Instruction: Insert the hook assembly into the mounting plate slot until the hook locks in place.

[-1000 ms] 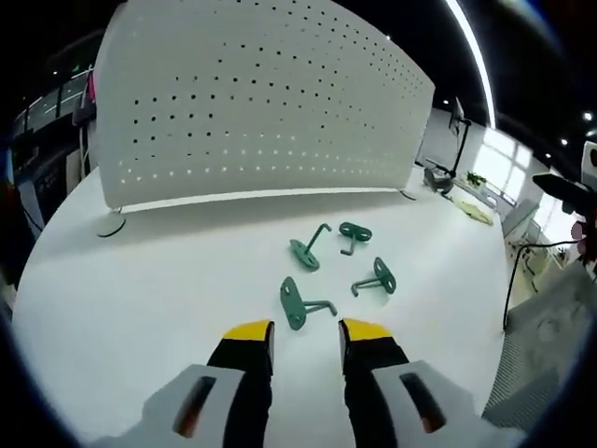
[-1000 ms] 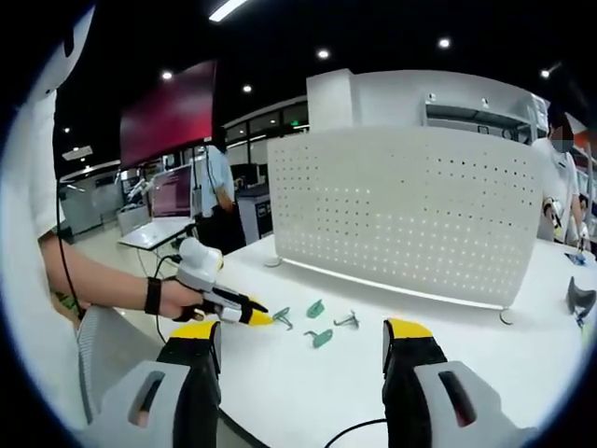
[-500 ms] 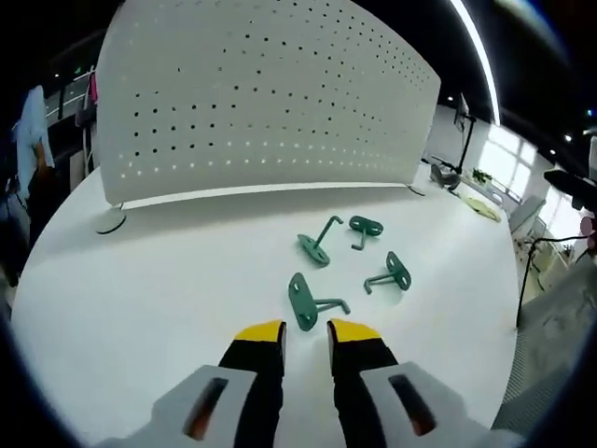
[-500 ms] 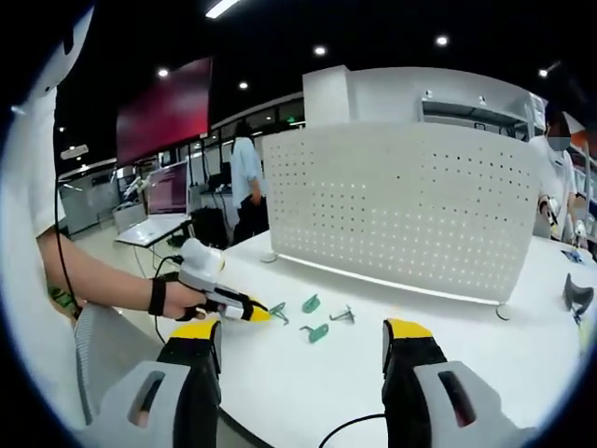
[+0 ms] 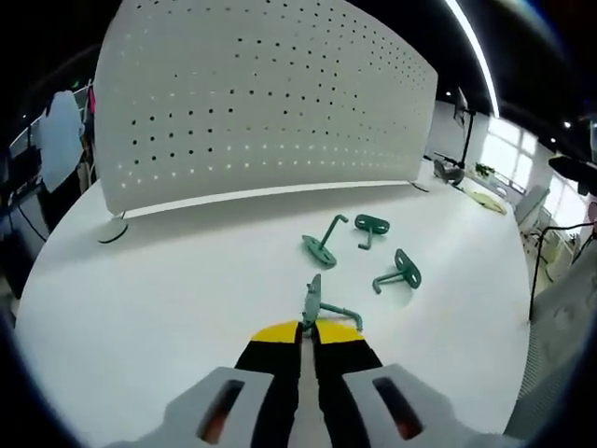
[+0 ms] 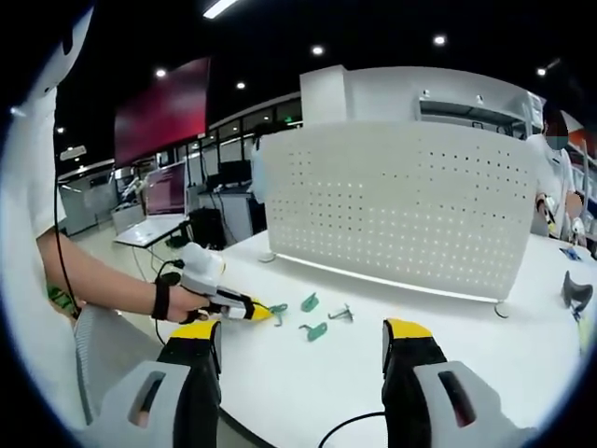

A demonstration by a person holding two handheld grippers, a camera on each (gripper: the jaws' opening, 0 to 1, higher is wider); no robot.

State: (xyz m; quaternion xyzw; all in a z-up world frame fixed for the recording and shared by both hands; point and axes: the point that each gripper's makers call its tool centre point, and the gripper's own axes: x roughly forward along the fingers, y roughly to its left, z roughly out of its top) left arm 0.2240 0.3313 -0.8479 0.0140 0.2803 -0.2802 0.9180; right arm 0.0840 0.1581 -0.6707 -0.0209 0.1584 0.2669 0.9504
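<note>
My left gripper (image 5: 308,329) is clamped on the nearest green metal hook (image 5: 314,301), its base plate upright between the yellow tips, its prong pointing right. The white perforated mounting plate (image 5: 252,103) stands straight ahead, beyond three loose hooks (image 5: 359,249). My right gripper (image 6: 303,338) hangs spread wide, empty, farther off.

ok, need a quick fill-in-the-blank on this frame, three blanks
1. The left tongs are shut on a ____ hook.
2. Besides it, ____ more hooks lie on the white table.
3. The right tongs are ____.
4. Behind the hooks stands a white ____ panel.

Missing: green; three; open; perforated
</note>
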